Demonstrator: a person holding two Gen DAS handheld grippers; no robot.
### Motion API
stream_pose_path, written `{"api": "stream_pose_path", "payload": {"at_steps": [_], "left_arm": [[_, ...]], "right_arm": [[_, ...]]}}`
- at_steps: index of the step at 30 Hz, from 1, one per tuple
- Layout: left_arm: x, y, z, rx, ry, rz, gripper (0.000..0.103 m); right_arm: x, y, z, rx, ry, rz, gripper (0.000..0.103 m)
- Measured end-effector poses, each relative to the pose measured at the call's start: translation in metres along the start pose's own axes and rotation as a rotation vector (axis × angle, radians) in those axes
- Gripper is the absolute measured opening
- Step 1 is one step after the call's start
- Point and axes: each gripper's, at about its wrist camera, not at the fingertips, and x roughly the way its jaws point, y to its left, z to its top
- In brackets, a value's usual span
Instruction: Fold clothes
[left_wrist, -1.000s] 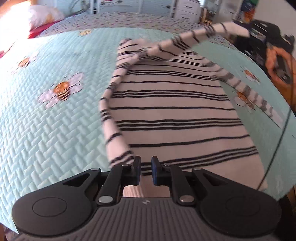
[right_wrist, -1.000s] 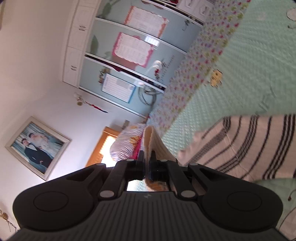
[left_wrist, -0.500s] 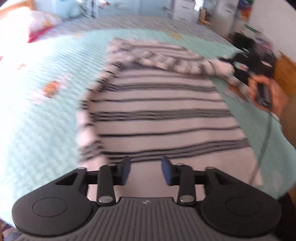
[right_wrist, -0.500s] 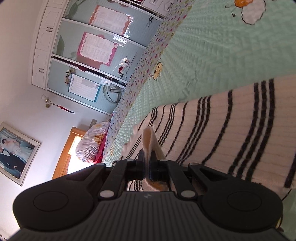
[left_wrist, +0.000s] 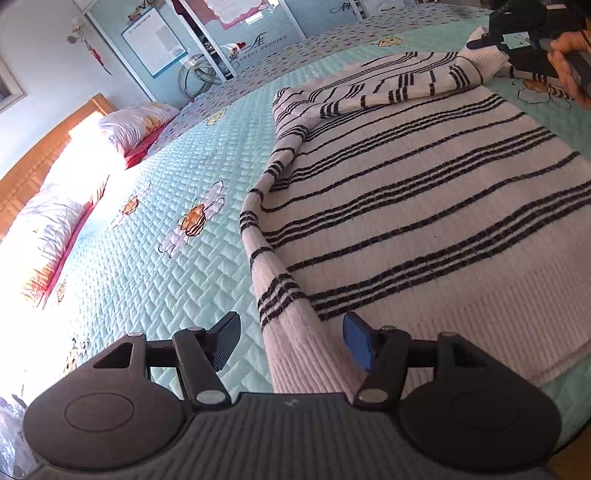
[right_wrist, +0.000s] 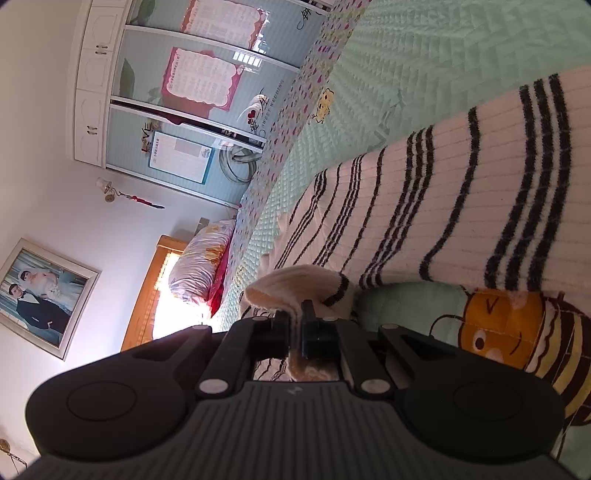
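Teal wardrobe door (left_wrist: 266, 40) reads "SWEET WEDDING" behind striped sweater (left_wrist: 424, 206).

1. Upper middle of my left wrist view: "SWEET WEDDING" was printed on the wardrobe door (left_wrist: 264, 44), under a large Chinese character.
2. Left of centre in my right wrist view: "LOVE" stood in decorative letters (right_wrist: 147, 137) on the wardrobe.
3. The posters' (right_wrist: 201, 79) small print was unreadable.
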Motion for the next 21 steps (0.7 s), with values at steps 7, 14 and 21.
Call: {"api": "stream_pose_path", "payload": {"at_steps": [7,14,21], "left_arm": [[0.013,-0.006,-0.006,0.08,0.061,0.161,0.065],[0.01,0.001,-0.015,0.138,0.053,0.136,0.038],[-0.002,0.045,0.001,-0.013,0.009,-0.031,0.007]], "right_arm": [[0.001,0.001,-0.003,0.015,0.004,0.004,0.007],[0.003,0.006,-0.003,0.011,0.013,0.008,0.008],[0.007,0.023,0.006,-0.039,0.0,-0.046,0.007]]}}
